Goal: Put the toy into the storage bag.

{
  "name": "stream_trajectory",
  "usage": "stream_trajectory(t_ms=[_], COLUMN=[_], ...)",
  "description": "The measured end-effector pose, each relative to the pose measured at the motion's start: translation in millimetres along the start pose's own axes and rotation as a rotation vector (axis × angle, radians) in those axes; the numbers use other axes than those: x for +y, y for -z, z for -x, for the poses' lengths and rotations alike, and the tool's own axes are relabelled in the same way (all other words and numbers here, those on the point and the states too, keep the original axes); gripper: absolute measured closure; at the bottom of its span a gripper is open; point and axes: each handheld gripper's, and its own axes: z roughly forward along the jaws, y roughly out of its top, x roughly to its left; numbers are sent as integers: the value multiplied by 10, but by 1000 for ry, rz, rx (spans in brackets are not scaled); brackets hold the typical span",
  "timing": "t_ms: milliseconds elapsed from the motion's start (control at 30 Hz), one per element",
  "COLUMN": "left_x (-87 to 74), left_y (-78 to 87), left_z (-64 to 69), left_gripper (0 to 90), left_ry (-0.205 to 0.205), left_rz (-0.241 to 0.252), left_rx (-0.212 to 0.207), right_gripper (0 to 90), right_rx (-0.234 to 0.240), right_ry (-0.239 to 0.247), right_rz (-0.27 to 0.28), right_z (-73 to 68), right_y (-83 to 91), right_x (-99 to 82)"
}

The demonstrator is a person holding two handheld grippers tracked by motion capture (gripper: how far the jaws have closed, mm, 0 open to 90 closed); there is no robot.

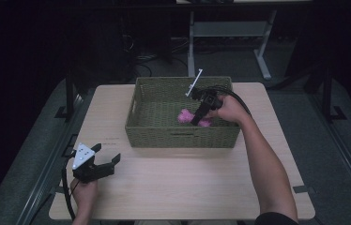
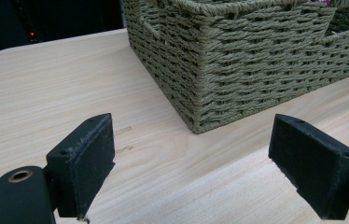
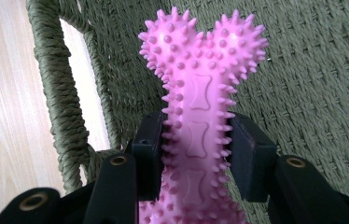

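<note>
1. The table (image 1: 178, 183), a light wood top with rounded corners, is carrying everything; most of its near half is lying bare between your two forearms

2. The green woven basket (image 1: 183, 136) is sitting on the far half of the table, close to the far edge and roughly centred between the left and right edges. In the left gripper view one of its corners (image 2: 200, 84) is facing you across a strip of bare wood, well apart from the jaws

3. Your right gripper (image 1: 196, 119) is reaching down into the basket from the right side, tilted so its jaws are pointing at the basket floor near the near wall. Its jaws are standing narrow and clamping the toy's shaft from both sides; in the right gripper view both pads are pressing into the spikes

4. Your left gripper (image 1: 105, 158) is sitting near the table's near left corner, with your left hand (image 1: 84, 192) holding it low over the wood. Its jaws are standing wide apart, with only bare table showing between them

5. The pink spiky bone toy (image 1: 186, 116) is inside the basket, right of its middle. In the right gripper view its knobbed end (image 3: 203, 51) is sticking out past the pads, close beside the basket's wall and the handle opening in it
</note>
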Motion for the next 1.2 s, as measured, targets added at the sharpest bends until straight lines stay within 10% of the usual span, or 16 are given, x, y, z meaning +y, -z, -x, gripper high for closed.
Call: stream_trajectory(t_ms=[1200], left_x=[2], left_y=[-5], left_z=[9], left_gripper=[138], left_ry=[-2], left_rz=[-2], left_rx=[-1], right_gripper=[533], right_rx=[14], right_ry=[-53], right_rz=[33], right_z=[58], right_y=[-72], right_x=[-67])
